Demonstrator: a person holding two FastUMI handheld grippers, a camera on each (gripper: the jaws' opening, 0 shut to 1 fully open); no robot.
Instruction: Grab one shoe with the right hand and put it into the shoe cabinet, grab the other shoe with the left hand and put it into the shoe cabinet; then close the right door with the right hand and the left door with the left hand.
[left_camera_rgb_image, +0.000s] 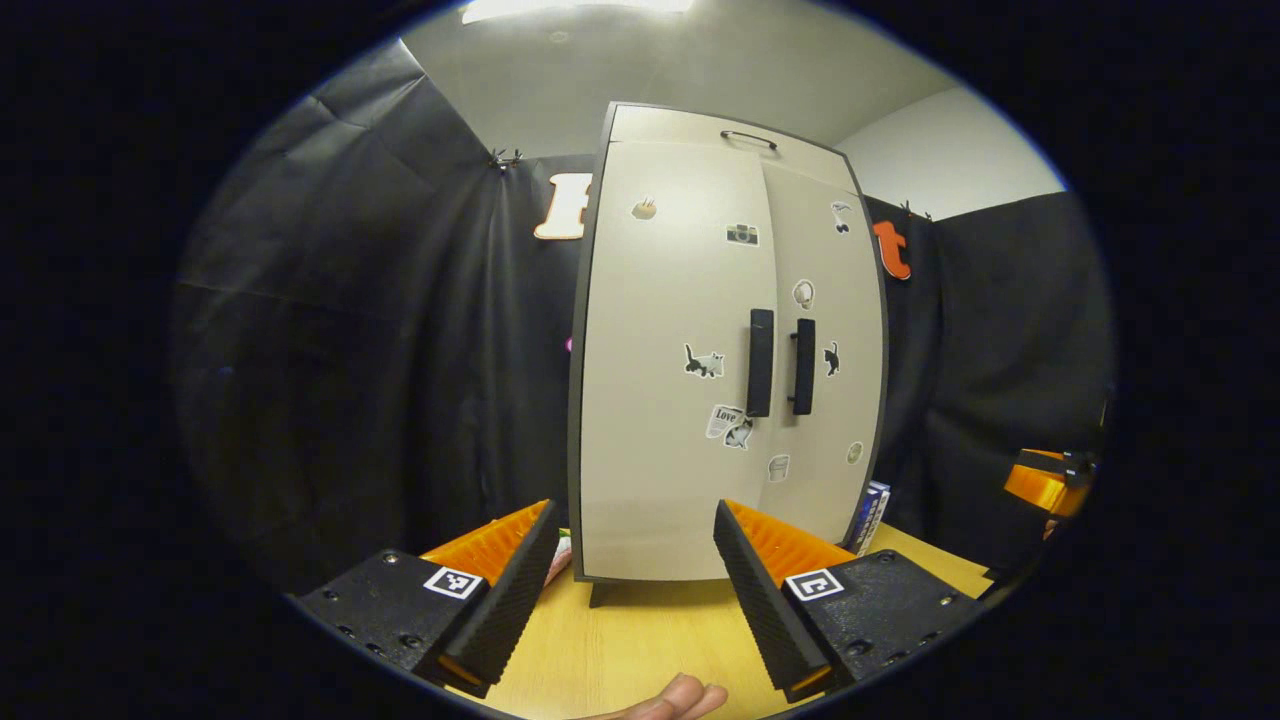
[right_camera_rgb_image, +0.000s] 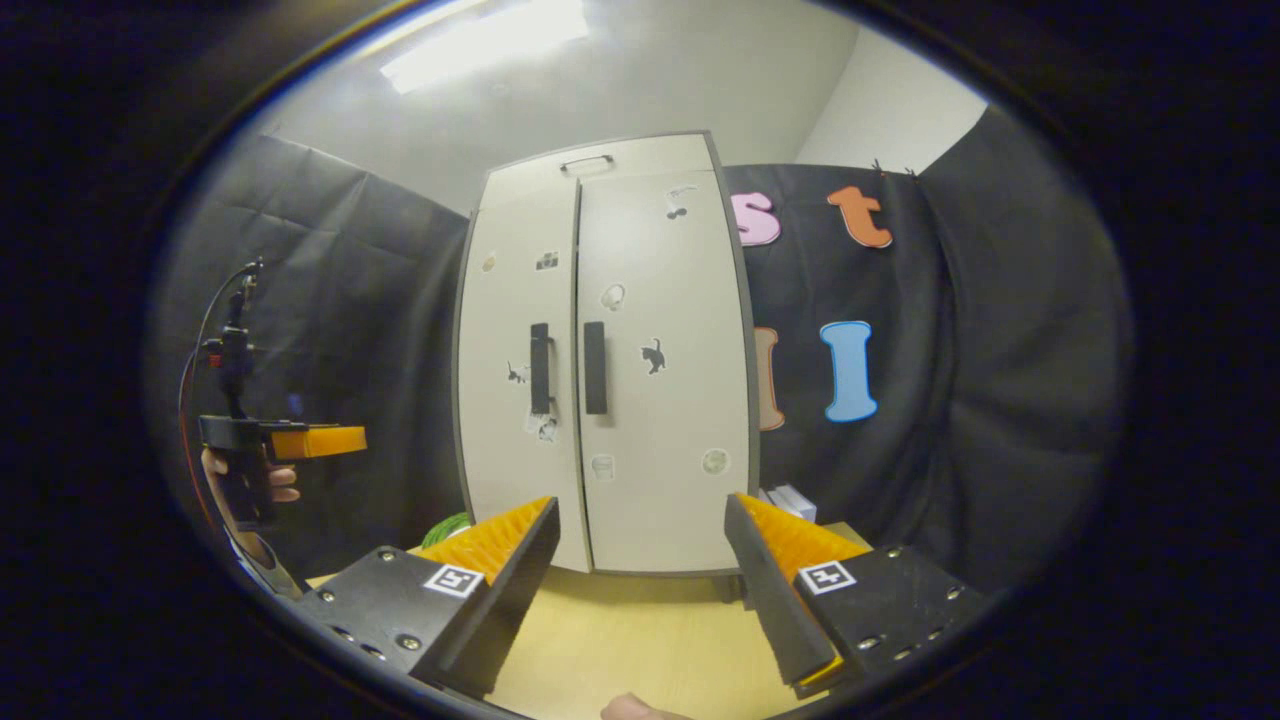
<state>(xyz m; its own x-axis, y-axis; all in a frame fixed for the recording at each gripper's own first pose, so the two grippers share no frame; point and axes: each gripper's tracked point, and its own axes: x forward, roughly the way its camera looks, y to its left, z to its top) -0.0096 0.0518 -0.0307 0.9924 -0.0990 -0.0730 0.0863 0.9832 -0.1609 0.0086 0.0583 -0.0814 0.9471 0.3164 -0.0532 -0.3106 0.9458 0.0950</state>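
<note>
The beige shoe cabinet (left_camera_rgb_image: 680, 380) stands upright on the wooden table, straight ahead of me. Both of its doors are shut, and the two dark handles (left_camera_rgb_image: 760, 362) sit side by side at mid height. My left gripper (left_camera_rgb_image: 635, 530) is open in front of the cabinet's lower left door, with nothing between its fingers. In the right gripper view the cabinet (right_camera_rgb_image: 620, 380) faces me too, doors shut. My right gripper (right_camera_rgb_image: 642, 520) is open before its base and holds nothing. The left gripper (right_camera_rgb_image: 320, 440) hangs off to the left, held by a hand (right_camera_rgb_image: 250, 490).
The light wooden table (left_camera_rgb_image: 640, 640) runs from the cabinet's feet toward me. A small box (left_camera_rgb_image: 872, 515) leans beside the cabinet's right side. A green object (right_camera_rgb_image: 445, 528) lies by its left foot. Black cloth walls close in behind and at both sides.
</note>
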